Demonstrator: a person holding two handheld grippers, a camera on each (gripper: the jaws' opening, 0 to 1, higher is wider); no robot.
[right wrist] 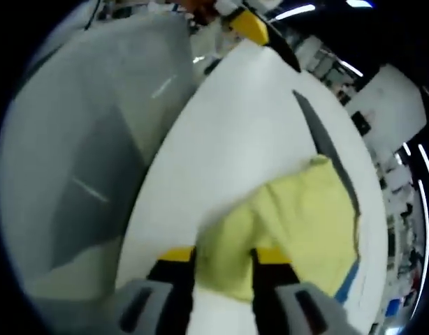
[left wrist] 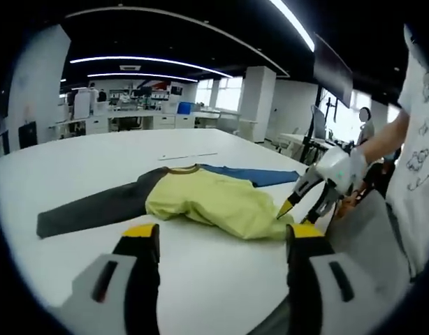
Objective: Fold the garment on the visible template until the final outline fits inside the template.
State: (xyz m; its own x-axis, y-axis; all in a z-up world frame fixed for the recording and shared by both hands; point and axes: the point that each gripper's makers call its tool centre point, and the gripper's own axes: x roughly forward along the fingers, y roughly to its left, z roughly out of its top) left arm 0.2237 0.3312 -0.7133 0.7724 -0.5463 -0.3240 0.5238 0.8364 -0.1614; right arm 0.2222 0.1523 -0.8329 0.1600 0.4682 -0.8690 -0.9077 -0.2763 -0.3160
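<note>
A yellow shirt [left wrist: 214, 201] lies on a big white table [left wrist: 82, 164]; it has one dark grey sleeve [left wrist: 89, 209] stretched out flat to one side of the yellow part, and a blue sleeve [left wrist: 260, 176] on the far side of it; the yellow body is bunched up and wrinkly, not flat. Past the shirt, farther along the table, there is a thin pale strip [left wrist: 188, 156]; I cannot tell what it is.

In the left gripper view, the left gripper [left wrist: 221, 241] is held above the bare table, near the shirt but not touching it; its two yellow-tipped jaws stand wide apart with nothing between them. In the same view the right gripper [left wrist: 293, 206] comes in beside the shirt, with a person's hand [left wrist: 347, 171] around it; its tips meet the edge of the yellow cloth.

In the right gripper view, the right gripper [right wrist: 223, 259] has a fold of the yellow shirt [right wrist: 298, 223] squeezed between its jaws; the cloth bulges out past the tips. The dark sleeve [right wrist: 326, 150] runs away from the yellow part across the table [right wrist: 242, 118]; a bit of blue [right wrist: 348, 283] peeks out at the shirt's edge. The left gripper [right wrist: 256, 28] shows far across the table from the shirt.

A person in a white printed top [left wrist: 420, 153] stands by the table edge.
</note>
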